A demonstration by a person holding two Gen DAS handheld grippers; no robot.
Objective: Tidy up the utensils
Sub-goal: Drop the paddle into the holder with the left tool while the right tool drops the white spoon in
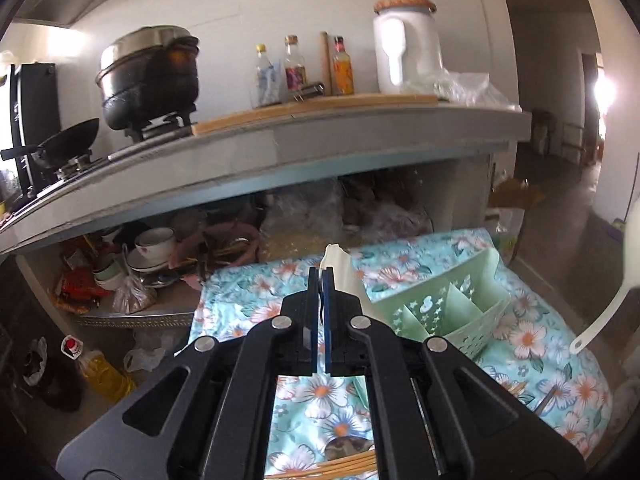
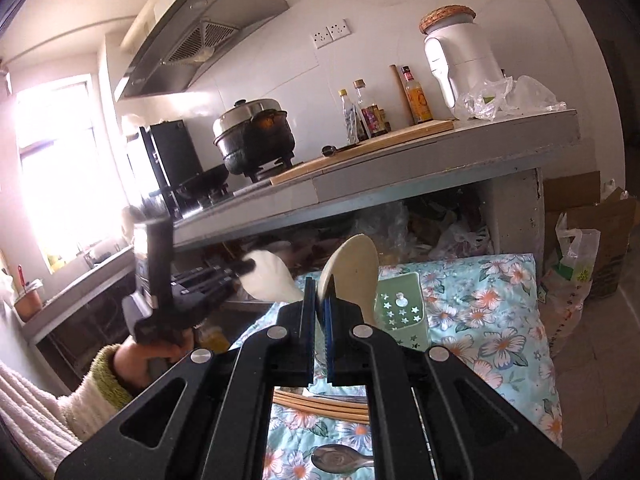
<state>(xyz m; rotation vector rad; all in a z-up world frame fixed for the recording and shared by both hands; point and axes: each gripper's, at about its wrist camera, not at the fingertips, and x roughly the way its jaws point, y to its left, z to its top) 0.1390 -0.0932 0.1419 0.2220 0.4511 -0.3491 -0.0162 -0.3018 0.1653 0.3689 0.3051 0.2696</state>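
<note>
My left gripper [image 1: 320, 276] is shut on a white flat paddle [image 1: 340, 268] that sticks up past its tips. The right gripper [image 2: 320, 284] is shut on a cream spoon [image 2: 352, 260], bowl up, handle hanging down behind the right finger. Both hover over the floral cloth [image 1: 540, 340]. A pale green divided organizer [image 1: 452, 312] stands on the cloth just right of the left gripper. In the right wrist view the organizer [image 2: 400, 312] is just beyond the fingers, and the left gripper [image 2: 246, 267] with its paddle [image 2: 268, 280] is to the left. Chopsticks [image 2: 328, 404] and a metal spoon [image 2: 340, 460] lie on the cloth below.
Behind the cloth runs a grey counter [image 1: 360, 140] with a black pot [image 1: 148, 76], sauce bottles [image 1: 296, 68], a cutting board [image 1: 320, 108] and a white jug [image 1: 408, 44]. Bowls [image 1: 152, 248] and bags fill the shelf under it. An oil bottle [image 1: 100, 372] stands on the floor at left.
</note>
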